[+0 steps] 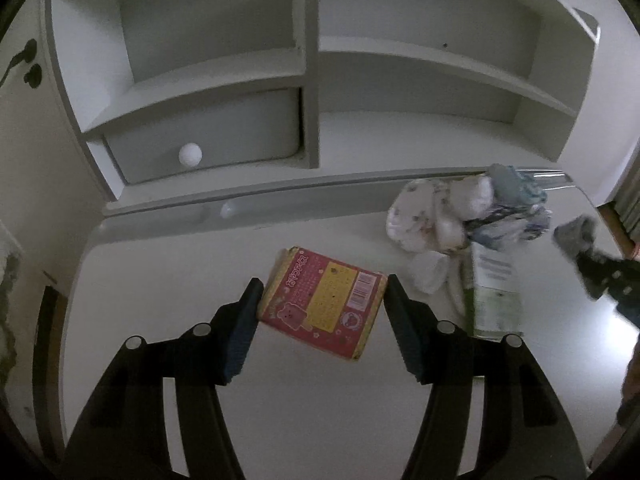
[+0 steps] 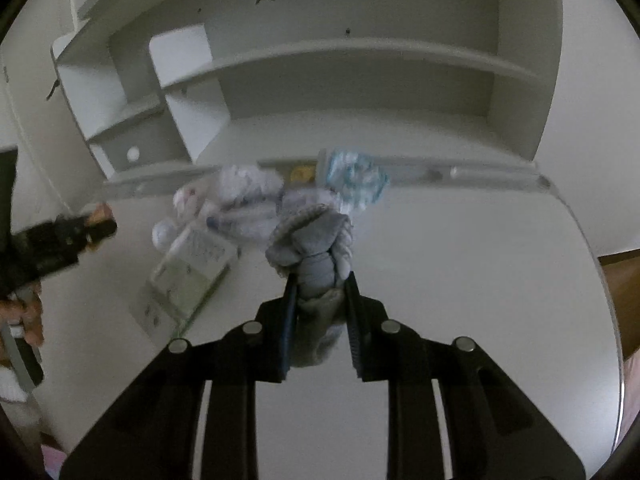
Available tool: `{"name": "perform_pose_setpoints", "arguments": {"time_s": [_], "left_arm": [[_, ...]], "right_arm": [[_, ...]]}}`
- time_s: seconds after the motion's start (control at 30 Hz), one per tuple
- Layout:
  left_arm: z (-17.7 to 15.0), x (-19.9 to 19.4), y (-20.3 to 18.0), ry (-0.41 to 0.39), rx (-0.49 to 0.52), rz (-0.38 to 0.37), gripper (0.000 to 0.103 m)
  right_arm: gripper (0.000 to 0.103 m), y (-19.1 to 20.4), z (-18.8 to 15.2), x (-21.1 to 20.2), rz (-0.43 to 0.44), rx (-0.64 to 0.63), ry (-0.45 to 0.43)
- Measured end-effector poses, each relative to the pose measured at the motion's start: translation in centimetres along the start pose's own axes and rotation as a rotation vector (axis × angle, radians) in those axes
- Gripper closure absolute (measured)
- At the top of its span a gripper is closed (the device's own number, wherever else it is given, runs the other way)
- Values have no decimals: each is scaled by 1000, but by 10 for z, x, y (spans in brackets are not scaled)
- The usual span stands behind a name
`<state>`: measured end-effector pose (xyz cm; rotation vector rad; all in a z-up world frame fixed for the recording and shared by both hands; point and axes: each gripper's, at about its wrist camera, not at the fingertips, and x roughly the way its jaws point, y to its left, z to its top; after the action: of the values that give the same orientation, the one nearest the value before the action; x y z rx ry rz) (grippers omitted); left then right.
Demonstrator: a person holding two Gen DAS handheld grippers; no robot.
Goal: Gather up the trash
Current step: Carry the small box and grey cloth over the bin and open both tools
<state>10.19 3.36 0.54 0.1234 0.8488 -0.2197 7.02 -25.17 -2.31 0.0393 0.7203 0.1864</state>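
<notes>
- On the white desk (image 1: 304, 420): my left gripper (image 1: 322, 294) is spread wide, fingertips either side of a red-and-yellow box (image 1: 322, 304). Contact unclear.
- Box print: Japanese text too small to read, bear cartoon, barcode.
- My right gripper (image 2: 320, 280) is clamped on a grey sock (image 2: 316, 248), bunched between the pads, above the desk.
- Near the back ledge: pile of crumpled white and blue wrappers (image 1: 460, 216), a flattened green-and-white carton (image 1: 496, 292) beside it. Carton text unreadable.
- White shelf unit (image 1: 312, 80) behind, star cut-out on top.

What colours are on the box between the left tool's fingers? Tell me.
Red and yellow box, white barcode; clearest in left wrist view.
</notes>
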Motion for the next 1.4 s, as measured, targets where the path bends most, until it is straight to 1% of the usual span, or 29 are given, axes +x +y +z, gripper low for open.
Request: {"name": "perform_pose_setpoints", "arguments": {"time_s": [0.1, 0.23, 0.3, 0.37, 0.43, 0.5, 0.53, 0.57, 0.63, 0.67, 0.7, 0.73, 0.77, 0.83, 0.9, 0.93, 1.0, 1.03, 1.07, 1.1, 1.13, 1.2, 1.23, 1.27, 1.33, 1.37, 1.4], "left_arm": [[-5, -11, -12, -11, 14, -11, 43], [-6, -27, -38, -29, 44, -35, 43], [-6, -38, -61, -46, 52, -71, 43], [-10, -47, -94, -63, 81, -115, 43], [-14, -55, -130, -73, 124, -172, 43], [-19, -68, -176, -87, 181, -241, 43], [-22, -76, -205, -94, 218, -290, 43], [-25, -80, -223, -96, 243, -322, 43], [-36, -94, -274, -100, 323, -410, 43], [-46, -102, -307, -100, 377, -463, 43], [-56, -110, -336, -97, 427, -512, 43], [-71, -119, -371, -86, 486, -572, 43], [-80, -123, -391, -75, 526, -603, 43], [-114, -132, -447, -36, 637, -683, 43], [-142, -132, -484, 23, 711, -745, 43], [-157, -130, -500, 49, 747, -762, 43], [-195, -117, -536, 110, 832, -771, 43], [-211, -109, -549, 133, 862, -760, 43], [-231, -92, -563, 173, 884, -742, 43], [-246, -75, -573, 216, 894, -727, 43], [-258, -57, -582, 252, 899, -708, 43], [-284, -15, -600, 302, 919, -636, 43], [-297, 11, -607, 340, 925, -607, 43], [-303, 27, -609, 373, 922, -591, 43], [-314, 63, -613, 463, 888, -561, 43], [-319, 78, -612, 507, 861, -539, 43], [-322, 87, -613, 534, 845, -529, 43]], "right_arm": [[80, -5, -12, -3, 10, 21, 16], [80, -21, -20, -21, 6, 54, -9], [80, -32, -25, -34, 0, 79, -30], [80, -48, -32, -50, -16, 106, -57], [80, -71, -42, -73, -43, 142, -92], [80, -103, -56, -103, -80, 200, -131], [80, -123, -65, -122, -105, 236, -152], [80, -144, -76, -141, -131, 274, -172], [80, -178, -96, -170, -171, 338, -193], [80, -204, -116, -192, -198, 387, -200], [80, -221, -129, -203, -215, 416, -197], [80, -239, -145, -214, -233, 446, -187], [80, -257, -163, -223, -252, 478, -172], [80, -299, -206, -234, -265, 558, -105], [80, -330, -243, -230, -262, 622, -29], [80, -344, -261, -223, -258, 652, 8], [80, -374, -303, -199, -244, 738, 106], [80, -388, -327, -183, -231, 791, 147], [80, -395, -342, -171, -223, 826, 175], [80, -403, -364, -151, -219, 868, 235], [80, -406, -380, -135, -215, 886, 290], [80, -412, -417, -102, -181, 926, 402], [80, -414, -434, -88, -164, 958, 455], [80, -415, -446, -77, -151, 976, 493], [80, -412, -457, -63, -137, 980, 542], [80, -410, -460, -61, -134, 978, 549], [80, -407, -460, -61, -131, 979, 550]]}}
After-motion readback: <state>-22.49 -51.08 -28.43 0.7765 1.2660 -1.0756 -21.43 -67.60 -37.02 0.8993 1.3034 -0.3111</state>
